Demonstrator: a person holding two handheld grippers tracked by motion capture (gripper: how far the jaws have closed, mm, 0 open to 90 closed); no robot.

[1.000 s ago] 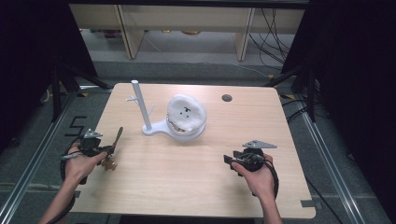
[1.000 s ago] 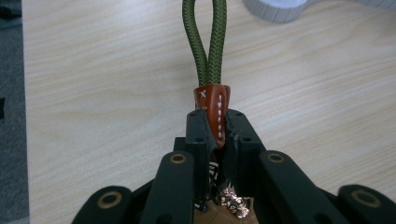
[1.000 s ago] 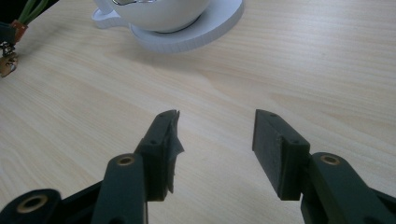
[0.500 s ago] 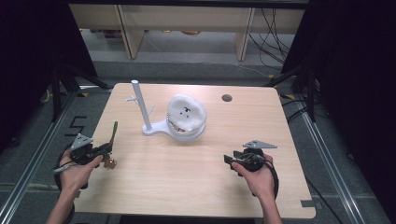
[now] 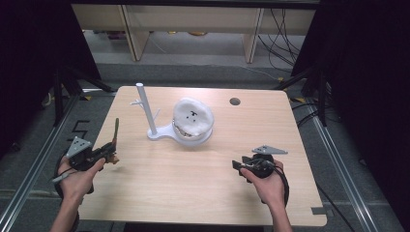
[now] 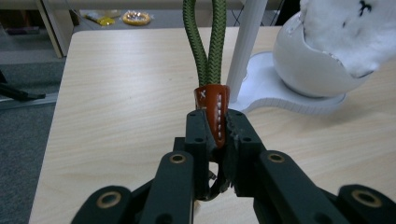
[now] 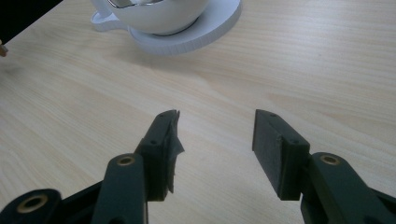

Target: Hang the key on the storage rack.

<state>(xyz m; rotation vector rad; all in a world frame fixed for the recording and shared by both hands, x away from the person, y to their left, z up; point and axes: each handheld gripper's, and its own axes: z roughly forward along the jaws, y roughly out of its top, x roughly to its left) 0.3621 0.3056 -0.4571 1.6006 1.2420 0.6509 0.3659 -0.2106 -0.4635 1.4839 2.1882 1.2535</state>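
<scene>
My left gripper (image 6: 215, 126) (image 5: 112, 153) is shut on the brown leather tab of a green cord key strap (image 6: 208, 46) (image 5: 115, 130), whose loop stands up from the jaws above the table's left side. A metal ring hangs below the tab between the jaws. Ahead stands a white stand with an upright post (image 5: 145, 113) (image 6: 245, 46) and short pegs, and on its base rests a white bowl (image 5: 193, 135) (image 6: 308, 70) (image 7: 159, 14) holding a fluffy white object (image 5: 192, 116) (image 6: 355, 28). My right gripper (image 7: 215, 140) (image 5: 238, 166) hovers open over bare wood at the right.
The wooden table (image 5: 193, 188) has a round cable hole (image 5: 235, 101) near its far right. Beyond the far edge are shelf units and cables on the floor. Metal rails run along both sides of the table.
The left hand has drawn back toward the table's left edge and lifted a little, bringing the strap upright. The right hand has stayed put.
</scene>
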